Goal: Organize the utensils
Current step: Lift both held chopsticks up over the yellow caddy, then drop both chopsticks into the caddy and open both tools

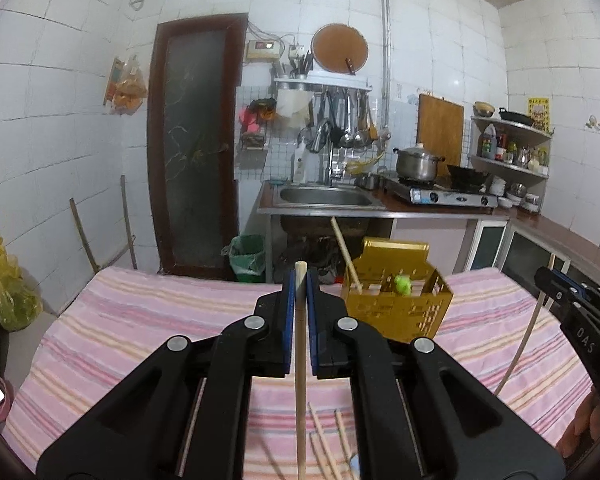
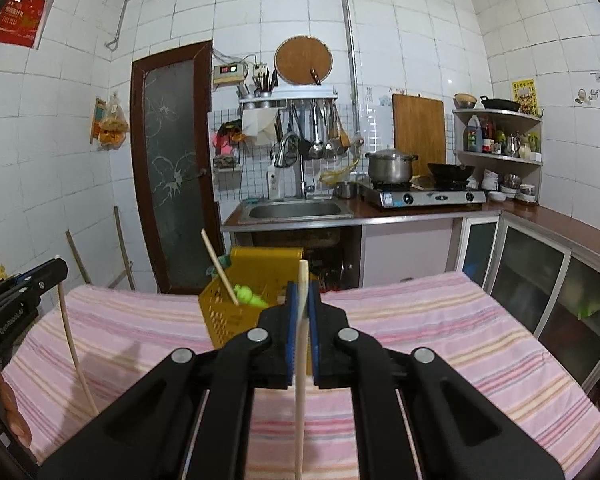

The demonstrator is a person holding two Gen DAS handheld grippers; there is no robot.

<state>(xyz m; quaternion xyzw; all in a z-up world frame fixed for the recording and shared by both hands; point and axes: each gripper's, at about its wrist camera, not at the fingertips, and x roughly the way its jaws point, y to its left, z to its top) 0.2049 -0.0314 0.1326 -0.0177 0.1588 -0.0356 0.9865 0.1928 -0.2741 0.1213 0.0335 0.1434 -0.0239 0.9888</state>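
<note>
My left gripper is shut on a pale wooden chopstick, held upright above the pink striped cloth. My right gripper is shut on another chopstick, also upright. A yellow perforated utensil basket stands at the far side of the table, holding one leaning chopstick and a green item; it also shows in the right wrist view. Several loose chopsticks lie on the cloth below my left gripper. The right gripper appears at the right edge of the left wrist view.
Beyond the table are a sink, a gas stove with a pot, a counter with cabinets, a brown door and a green bin. A yellow bag sits at left.
</note>
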